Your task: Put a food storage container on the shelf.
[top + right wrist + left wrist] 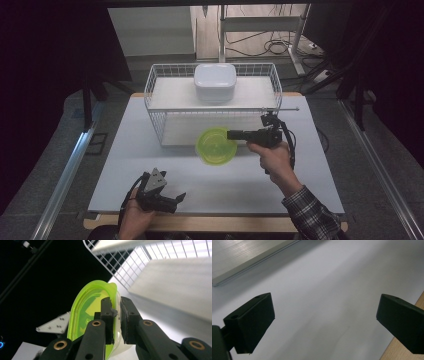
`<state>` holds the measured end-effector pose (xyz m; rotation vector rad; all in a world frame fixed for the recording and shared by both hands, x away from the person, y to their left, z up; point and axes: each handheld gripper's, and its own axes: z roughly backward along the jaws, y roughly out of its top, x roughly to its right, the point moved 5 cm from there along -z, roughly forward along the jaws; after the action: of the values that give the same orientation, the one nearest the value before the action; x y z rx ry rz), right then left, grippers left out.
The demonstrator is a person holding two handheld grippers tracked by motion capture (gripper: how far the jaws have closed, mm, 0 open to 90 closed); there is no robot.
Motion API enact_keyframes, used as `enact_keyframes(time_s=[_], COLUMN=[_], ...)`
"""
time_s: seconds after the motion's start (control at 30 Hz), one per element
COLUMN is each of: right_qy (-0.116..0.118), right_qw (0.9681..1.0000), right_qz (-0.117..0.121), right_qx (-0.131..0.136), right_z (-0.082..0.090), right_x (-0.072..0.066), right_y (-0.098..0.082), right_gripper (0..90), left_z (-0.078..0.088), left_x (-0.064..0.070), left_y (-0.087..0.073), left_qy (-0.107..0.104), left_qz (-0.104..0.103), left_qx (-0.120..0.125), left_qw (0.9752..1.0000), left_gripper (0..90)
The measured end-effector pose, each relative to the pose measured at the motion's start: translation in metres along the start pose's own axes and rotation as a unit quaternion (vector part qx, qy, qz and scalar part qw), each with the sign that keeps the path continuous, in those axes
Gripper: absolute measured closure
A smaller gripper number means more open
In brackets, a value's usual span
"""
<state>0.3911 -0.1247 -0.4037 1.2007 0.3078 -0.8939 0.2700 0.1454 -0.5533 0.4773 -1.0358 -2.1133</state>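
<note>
A round container with a lime-green lid (216,145) hangs above the white table (150,170), just in front of the wire rack (160,87). My right gripper (231,134) is shut on its right rim, the hand held level and pointing left. In the right gripper view the two jaws pinch the edge of the container (87,305), which stands on edge there. My left gripper (180,199) rests near the table's front edge, jaws wide apart over bare table (324,315), nothing between them.
A white lidded box (215,81) sits on the rack's upper shelf. The lower shelf (180,131) lies behind the container. An aluminium rail (249,262) runs along the table's left side. The wooden table edge (404,350) shows at the front.
</note>
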Motion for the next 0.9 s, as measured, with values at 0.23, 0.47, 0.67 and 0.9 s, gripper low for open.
enact_keyframes(time_s=[0.23,0.47,0.67,0.9], right_qy=[0.002,-0.003,-0.016,-0.034], right_qw=[0.9996,0.9984,0.9968,0.9922], right_qz=[0.009,0.019,0.022,0.009], right_qx=[0.026,0.053,0.075,0.119], right_z=[0.010,0.015,0.017,0.020], right_x=[-0.017,-0.035,-0.044,-0.045], right_y=[0.031,0.070,0.097,0.134], right_gripper=[82.1,82.1,82.1,82.0], left_z=[-0.001,-0.001,-0.001,-0.002], left_x=[0.000,0.000,0.001,0.002], left_y=[0.000,0.000,0.000,-0.001], left_qy=[0.000,-0.002,-0.004,-0.009], left_qz=[0.000,0.002,0.002,0.004], left_qx=[0.000,0.001,0.000,-0.001], left_qw=[1.0000,1.0000,1.0000,1.0000], left_gripper=[1.4,0.8,0.6,0.6])
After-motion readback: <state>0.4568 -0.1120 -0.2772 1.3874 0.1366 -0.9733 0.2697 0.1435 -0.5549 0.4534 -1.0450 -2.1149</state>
